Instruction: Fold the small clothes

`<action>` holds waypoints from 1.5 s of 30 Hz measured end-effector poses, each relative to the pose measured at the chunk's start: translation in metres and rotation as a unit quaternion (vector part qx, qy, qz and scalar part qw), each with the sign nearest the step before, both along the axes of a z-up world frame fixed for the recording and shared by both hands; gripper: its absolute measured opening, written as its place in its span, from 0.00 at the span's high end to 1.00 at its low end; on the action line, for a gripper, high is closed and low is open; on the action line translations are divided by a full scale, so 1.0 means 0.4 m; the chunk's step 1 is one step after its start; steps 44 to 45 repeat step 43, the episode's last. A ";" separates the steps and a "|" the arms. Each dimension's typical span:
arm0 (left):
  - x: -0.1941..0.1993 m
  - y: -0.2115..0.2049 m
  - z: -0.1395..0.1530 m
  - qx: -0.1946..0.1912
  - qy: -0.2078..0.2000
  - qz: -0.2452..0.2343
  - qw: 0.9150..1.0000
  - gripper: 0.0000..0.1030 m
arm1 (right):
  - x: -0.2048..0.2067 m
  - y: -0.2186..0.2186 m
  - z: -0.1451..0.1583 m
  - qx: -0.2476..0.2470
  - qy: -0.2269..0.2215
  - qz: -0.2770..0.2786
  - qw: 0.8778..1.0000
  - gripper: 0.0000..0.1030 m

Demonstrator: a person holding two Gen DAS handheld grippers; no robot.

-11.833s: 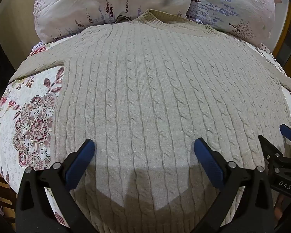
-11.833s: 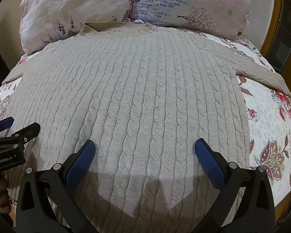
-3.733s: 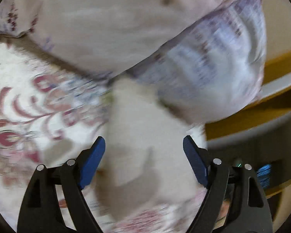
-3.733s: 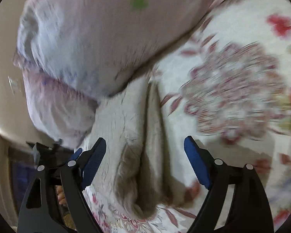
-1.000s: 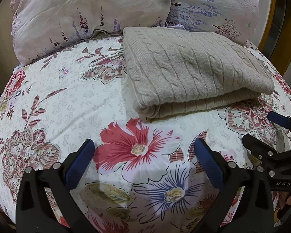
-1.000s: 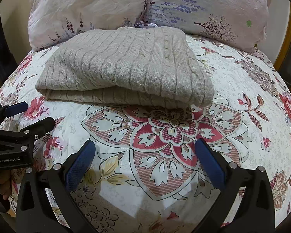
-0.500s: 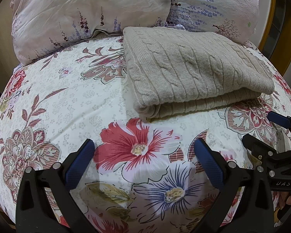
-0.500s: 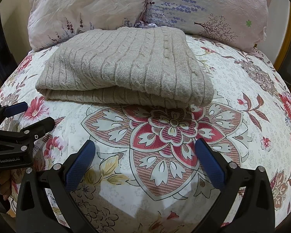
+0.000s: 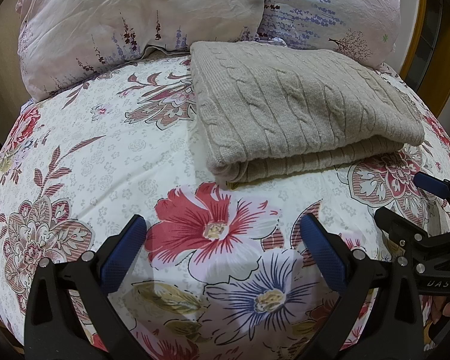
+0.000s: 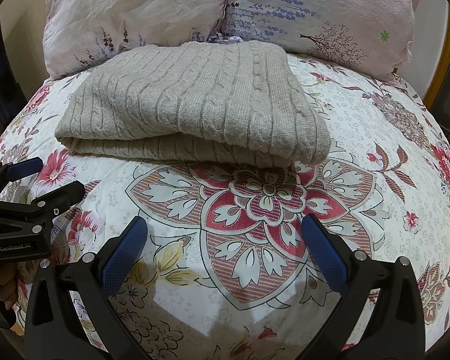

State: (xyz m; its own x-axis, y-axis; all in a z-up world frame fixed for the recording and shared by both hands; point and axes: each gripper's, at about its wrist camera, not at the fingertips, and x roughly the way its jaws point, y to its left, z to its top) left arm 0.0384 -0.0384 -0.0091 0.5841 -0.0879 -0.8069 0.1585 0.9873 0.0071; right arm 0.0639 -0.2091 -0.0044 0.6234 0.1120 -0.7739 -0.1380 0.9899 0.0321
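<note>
A beige cable-knit sweater point(image 9: 300, 105) lies folded into a thick rectangle on the floral bedspread, its far edge against the pillows; it also shows in the right wrist view point(image 10: 195, 102). My left gripper point(image 9: 222, 240) is open and empty, hovering over the bedspread in front of the sweater, apart from it. My right gripper point(image 10: 223, 240) is open and empty too, in front of the sweater's folded edge. Each gripper shows at the edge of the other's view: the right one point(image 9: 411, 198) and the left one point(image 10: 45, 177).
The floral bedspread point(image 9: 90, 165) covers the bed point(image 10: 375, 180). Two pale floral pillows point(image 9: 135, 21) point(image 10: 315, 6) lean at the head. A wooden bed frame point(image 9: 417, 30) curves along the right side. The bed's front edge drops off below the grippers.
Nothing has moved over the last second. Compared with the oldest frames, the sweater was spread flat and now lies folded near the pillows, and both grippers have backed away from it.
</note>
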 end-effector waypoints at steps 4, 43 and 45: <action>0.000 0.000 0.000 0.000 0.000 0.000 1.000 0.02 | 0.000 0.001 0.000 0.000 0.000 0.000 1.000 0.01; 0.007 0.002 0.002 0.001 -0.001 0.005 1.000 0.02 | -0.001 0.005 -0.002 0.000 -0.001 -0.001 1.000 0.01; 0.007 0.002 0.002 0.001 -0.001 0.005 1.000 0.02 | -0.001 0.005 -0.002 0.000 -0.001 -0.001 1.000 0.01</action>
